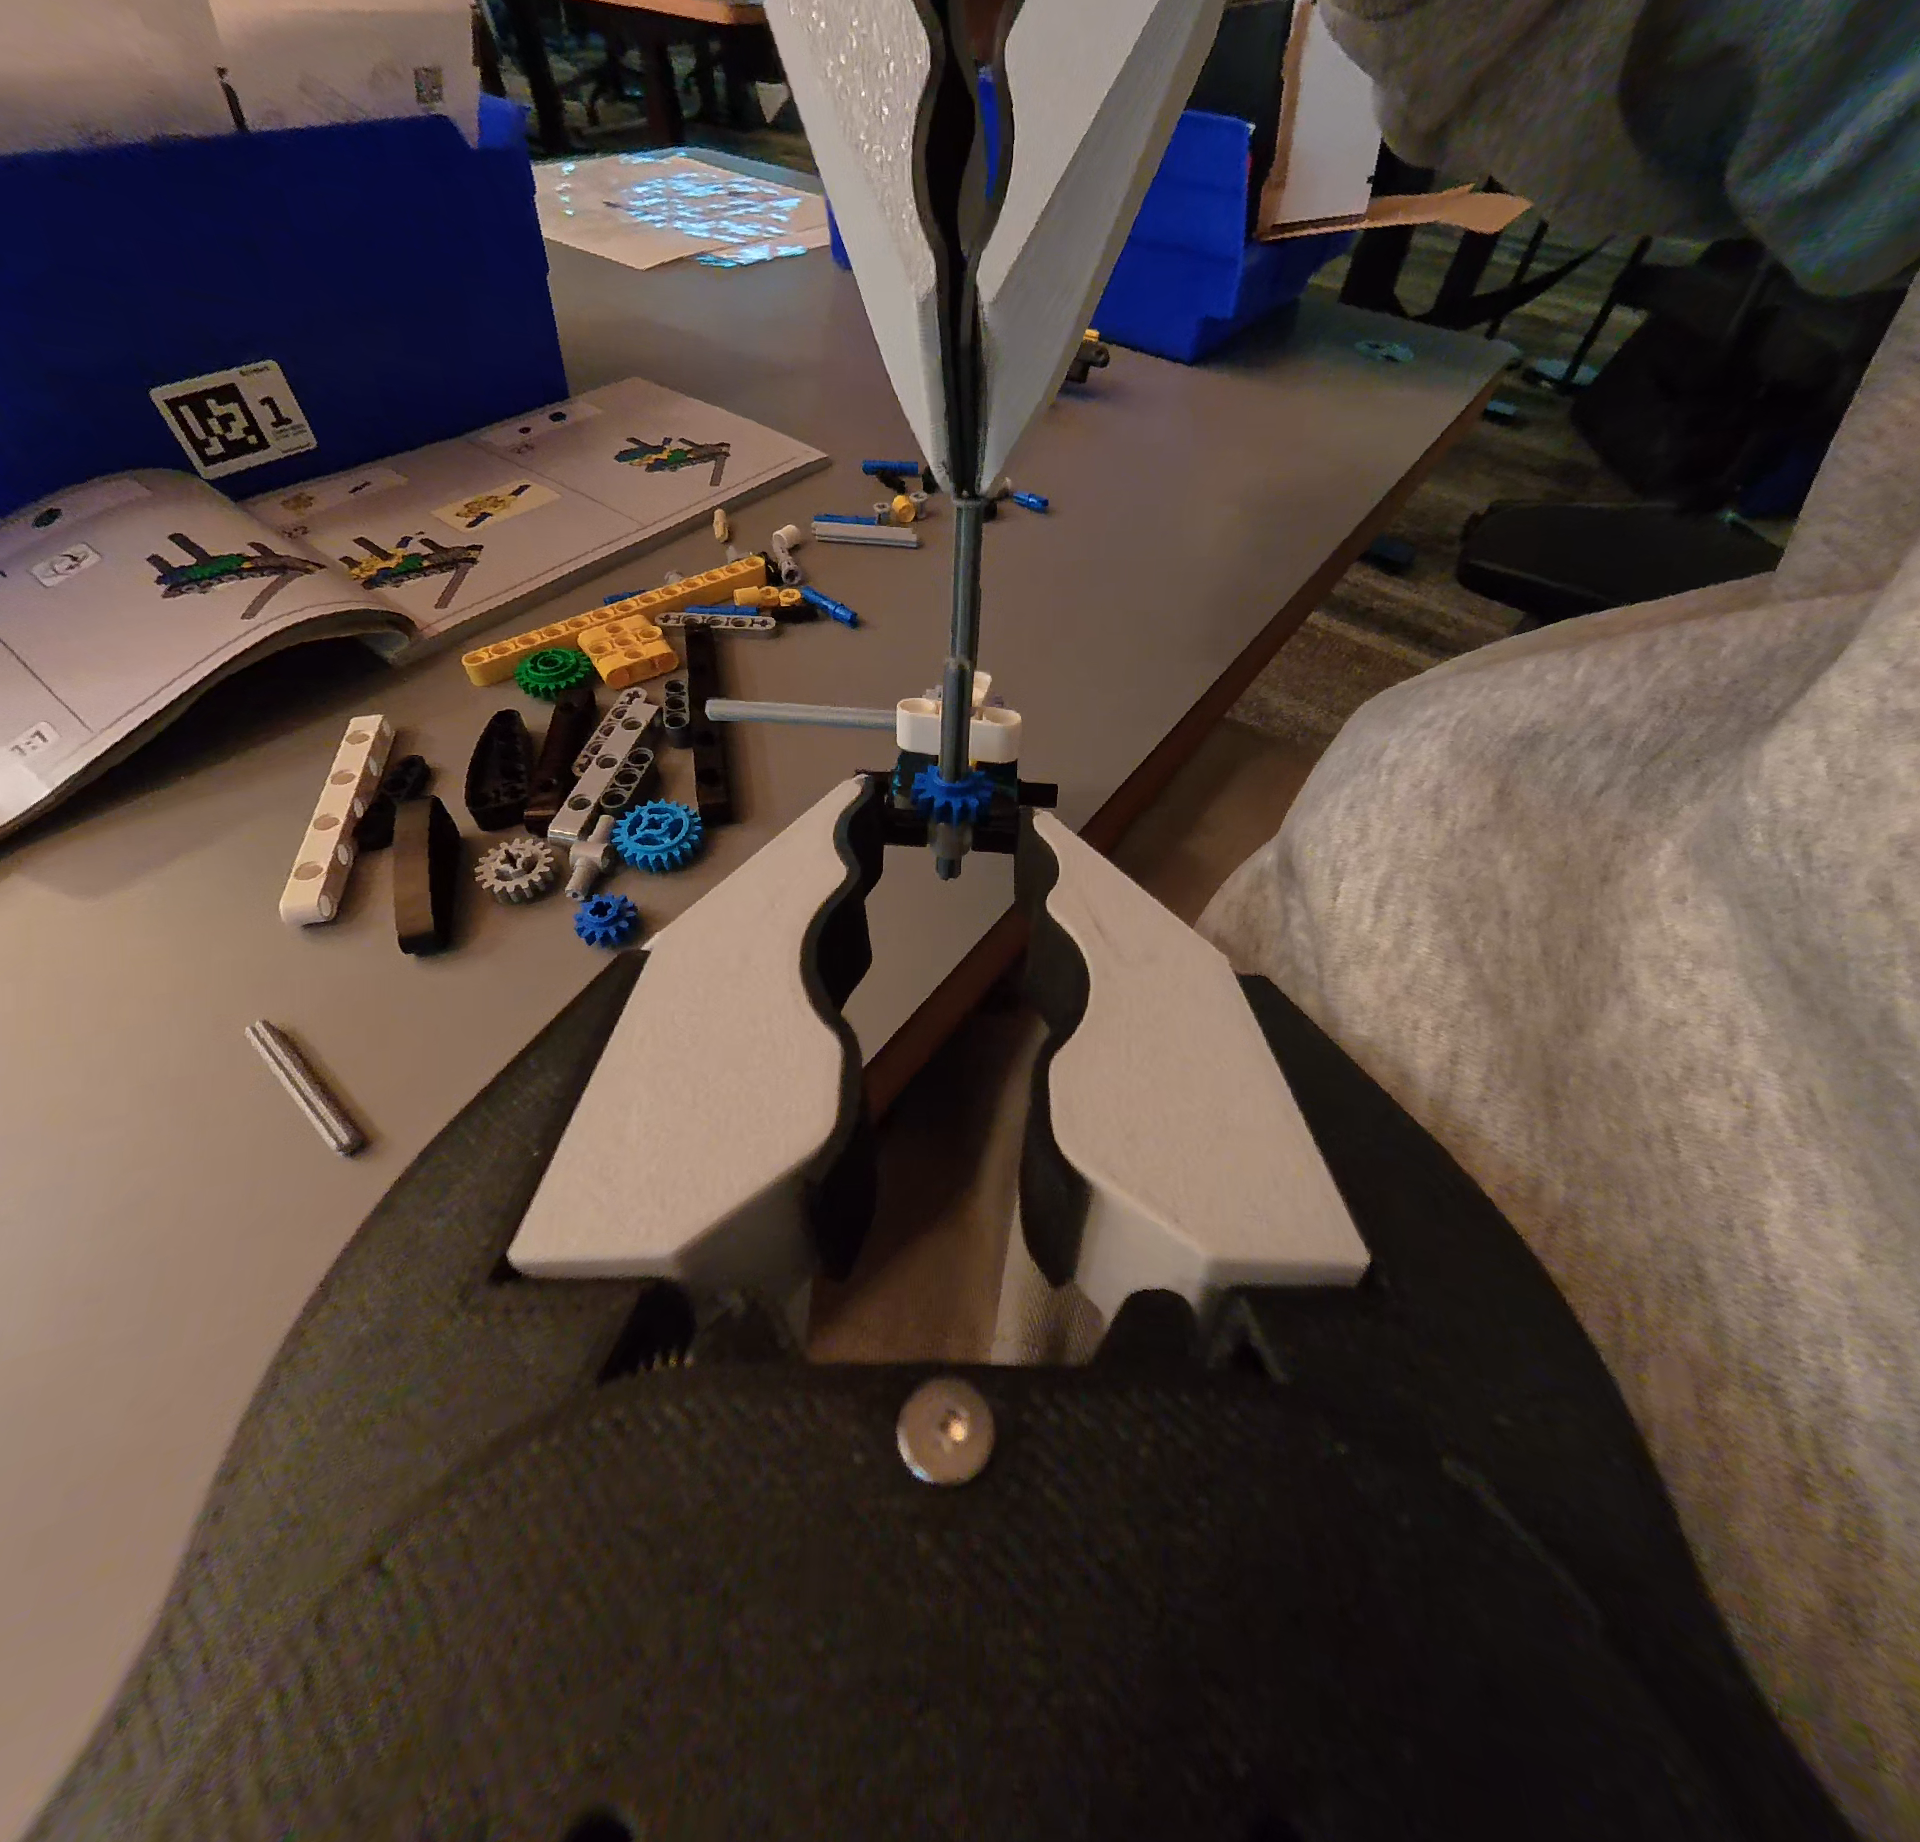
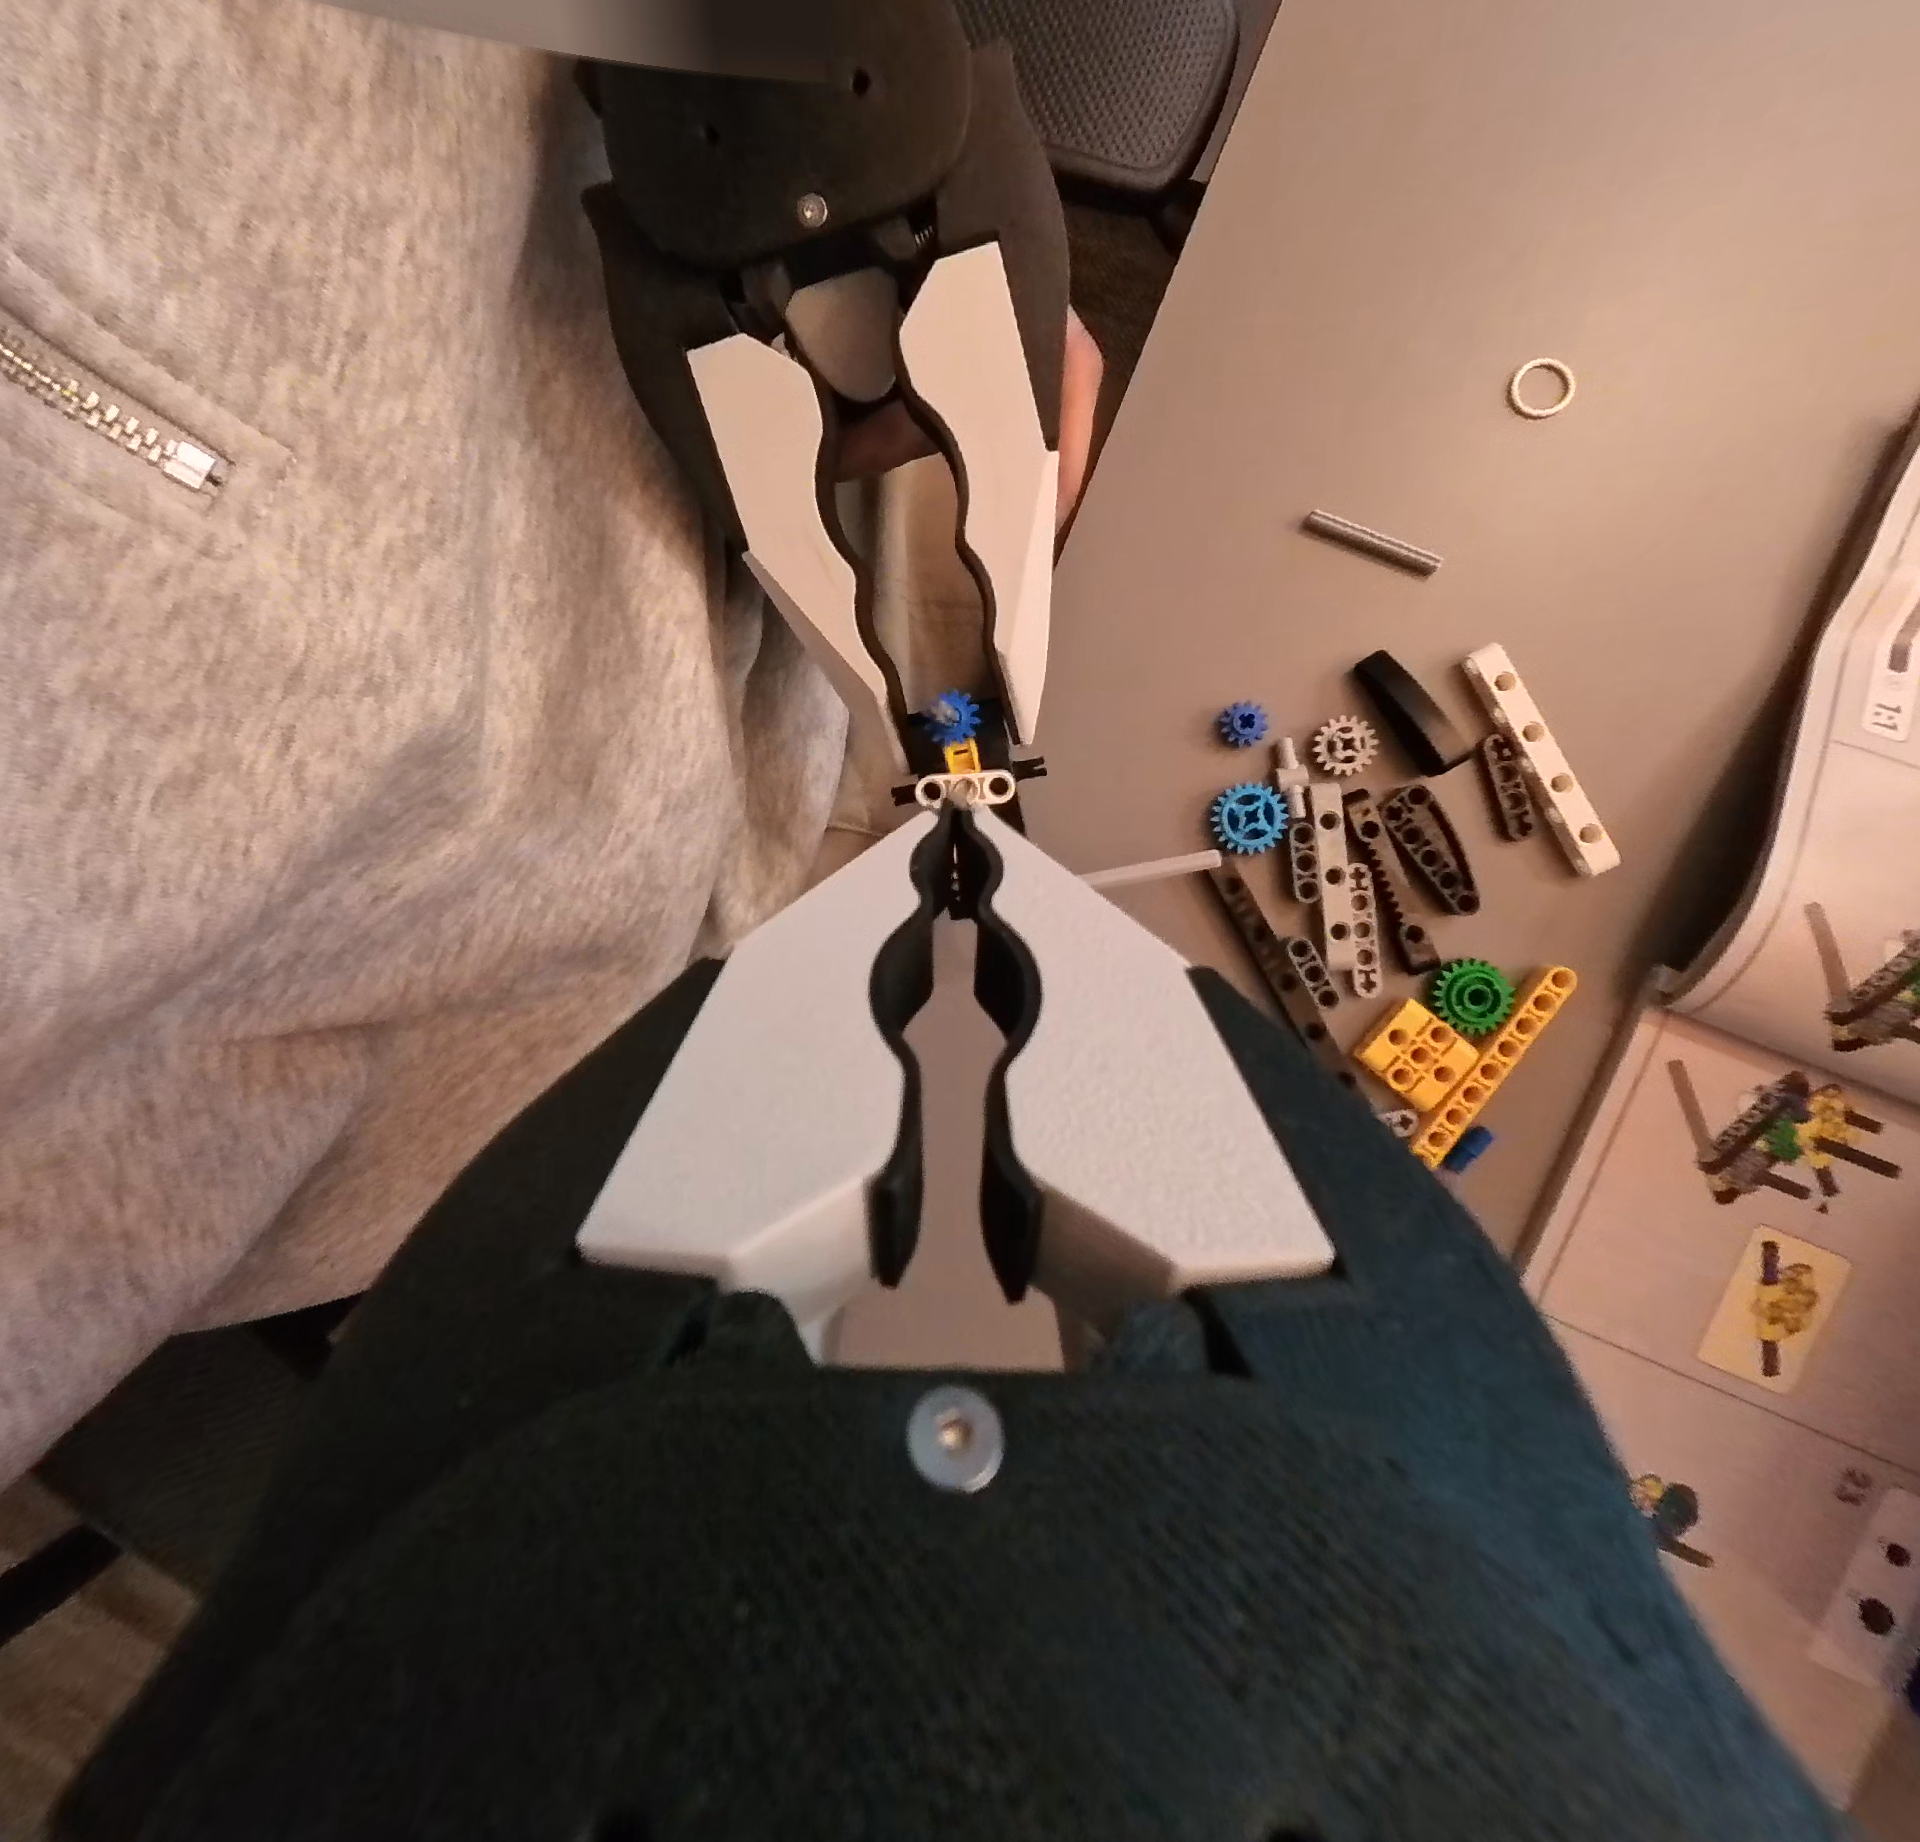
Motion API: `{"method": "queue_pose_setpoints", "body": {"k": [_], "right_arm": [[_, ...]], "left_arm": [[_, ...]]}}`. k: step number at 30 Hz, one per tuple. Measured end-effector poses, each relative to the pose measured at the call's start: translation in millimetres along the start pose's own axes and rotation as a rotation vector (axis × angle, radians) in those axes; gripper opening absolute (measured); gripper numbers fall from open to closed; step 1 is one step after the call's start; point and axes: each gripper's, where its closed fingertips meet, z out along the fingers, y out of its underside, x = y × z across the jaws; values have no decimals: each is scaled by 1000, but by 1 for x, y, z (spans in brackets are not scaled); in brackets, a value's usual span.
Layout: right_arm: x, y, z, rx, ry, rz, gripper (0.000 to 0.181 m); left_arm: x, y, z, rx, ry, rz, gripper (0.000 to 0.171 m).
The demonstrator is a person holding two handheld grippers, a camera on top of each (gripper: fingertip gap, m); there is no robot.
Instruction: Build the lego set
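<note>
My left gripper is shut on a small lego assembly: a black frame with a blue gear and a white connector on top. It holds the assembly above the table's front edge. A long grey axle stands upright through the assembly. My right gripper comes from above and is shut on the axle's top end. A second pale axle sticks out sideways to the left. In the right wrist view my right gripper meets the assembly held by the left gripper.
Loose parts lie on the grey table: yellow beams, a green gear, blue gears, a white beam, black curved pieces, and a loose grey axle. An open instruction booklet and blue bins stand behind. A person's grey sleeve is at the right. The grippers' ends are close to 6 centimetres from one another.
</note>
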Motion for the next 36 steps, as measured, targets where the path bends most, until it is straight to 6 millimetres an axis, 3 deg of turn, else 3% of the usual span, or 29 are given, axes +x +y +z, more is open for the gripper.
{"method": "queue_pose_setpoints", "body": {"k": [11, 18, 24, 27, 32, 36], "right_arm": [[3, 5, 3, 5, 14, 19, 0], [13, -7, -13, 173, 69, 129, 29], [37, -25, -36, 600, 169, 487, 50], [47, -18, -26, 776, 218, 708, 65], [58, -14, -19, 1128, 114, 1041, 92], [59, -14, -5, 1193, 56, 1152, 102]], "left_arm": [[-2, 2, 0, -7, -15, 8, 23], [-8, -2, -3, 19, -41, -4, 23], [-37, -17, -13, 106, -201, -39, 23], [-52, -24, -20, 149, -294, -21, 23], [-61, -31, -21, 161, -392, 105, 22], [-62, -38, -20, 188, -404, 156, 23]]}}
